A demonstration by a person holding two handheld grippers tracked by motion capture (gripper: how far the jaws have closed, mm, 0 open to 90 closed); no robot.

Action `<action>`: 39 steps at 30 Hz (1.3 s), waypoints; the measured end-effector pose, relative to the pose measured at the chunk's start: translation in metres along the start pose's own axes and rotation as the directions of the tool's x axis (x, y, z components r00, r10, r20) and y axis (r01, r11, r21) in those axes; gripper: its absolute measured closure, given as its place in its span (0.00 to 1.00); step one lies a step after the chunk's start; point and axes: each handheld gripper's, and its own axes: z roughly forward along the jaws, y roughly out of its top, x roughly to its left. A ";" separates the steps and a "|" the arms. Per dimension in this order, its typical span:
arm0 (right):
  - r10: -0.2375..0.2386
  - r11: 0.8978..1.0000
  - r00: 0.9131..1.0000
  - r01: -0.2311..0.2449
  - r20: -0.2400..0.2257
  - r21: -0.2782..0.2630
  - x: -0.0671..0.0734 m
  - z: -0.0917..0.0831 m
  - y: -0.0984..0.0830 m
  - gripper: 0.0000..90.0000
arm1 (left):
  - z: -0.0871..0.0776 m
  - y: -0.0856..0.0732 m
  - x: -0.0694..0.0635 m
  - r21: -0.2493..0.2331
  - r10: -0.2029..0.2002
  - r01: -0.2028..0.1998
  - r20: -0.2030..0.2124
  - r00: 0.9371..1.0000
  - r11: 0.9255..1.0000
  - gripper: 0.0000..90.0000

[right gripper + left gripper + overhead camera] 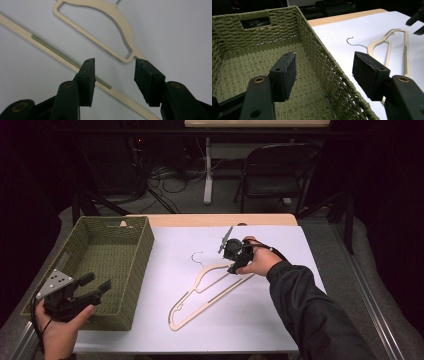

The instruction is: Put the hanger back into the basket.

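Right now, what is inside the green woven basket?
The basket shows nothing inside: the high view and the left gripper view show bare woven floor. Its nearest corner is hidden behind the left gripper, whose open jaws hang over the near rim.

The table (210, 220) has a light wooden top, and a big white sheet (240, 320) covers most of it. On the left side stands a green woven basket (132, 270), with its right edge on the sheet. A pale wooden hanger (200, 295) with a metal hook lies flat near the middle of the sheet, a little to the right of the basket.
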 end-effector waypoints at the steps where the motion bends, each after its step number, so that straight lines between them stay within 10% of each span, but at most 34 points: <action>1: -0.013 1.000 1.000 0.013 0.002 -0.003 0.001 0.003 0.001 0.57 | 0.000 0.000 0.000 0.003 0.003 -0.003 0.001 1.000 1.000 0.40; 39: -0.025 0.995 0.989 0.039 -0.142 0.097 0.005 0.082 0.025 0.48 | -0.004 -0.002 0.003 0.001 -0.002 0.002 -0.010 1.000 1.000 0.40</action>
